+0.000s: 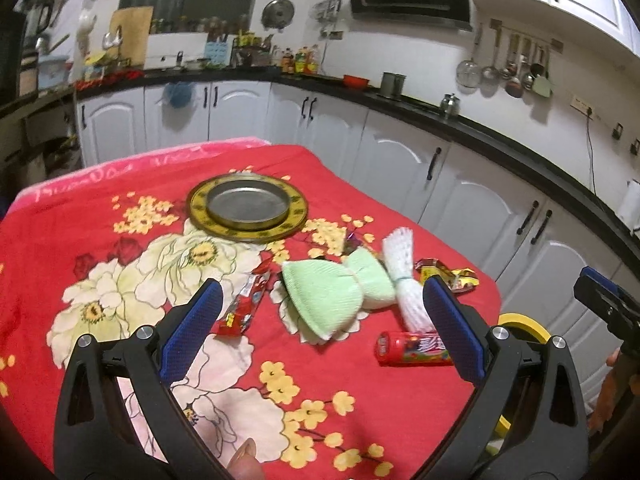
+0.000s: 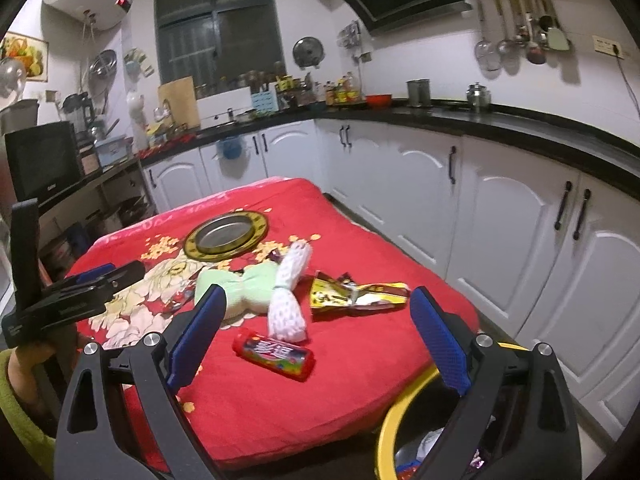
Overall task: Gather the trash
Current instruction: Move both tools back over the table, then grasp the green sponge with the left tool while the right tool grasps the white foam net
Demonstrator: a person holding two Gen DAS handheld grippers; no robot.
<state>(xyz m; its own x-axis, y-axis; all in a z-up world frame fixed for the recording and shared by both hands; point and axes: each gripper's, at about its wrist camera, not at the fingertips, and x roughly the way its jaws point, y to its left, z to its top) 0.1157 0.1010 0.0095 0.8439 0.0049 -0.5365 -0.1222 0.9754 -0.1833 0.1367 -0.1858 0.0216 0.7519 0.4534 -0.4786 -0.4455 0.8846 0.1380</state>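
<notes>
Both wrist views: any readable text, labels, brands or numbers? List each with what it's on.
"彩虹" (second character partly hidden): white print on the red cylindrical candy tube lying on the red floral tablecloth.
Yellow-and-red crumpled snack wrapper: dark print, too crumpled to read.
Red snack stick wrapper: yellow print, too blurred.
Pink cloth edge: pale lettering, illegible.
Black microwave: small front logo, too small.

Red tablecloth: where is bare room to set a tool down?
Free: the near part of the red tablecloth, in front of the candy tube, and the left side by the round tin. Crowded: the green foam net, white foam net and wrappers.
</notes>
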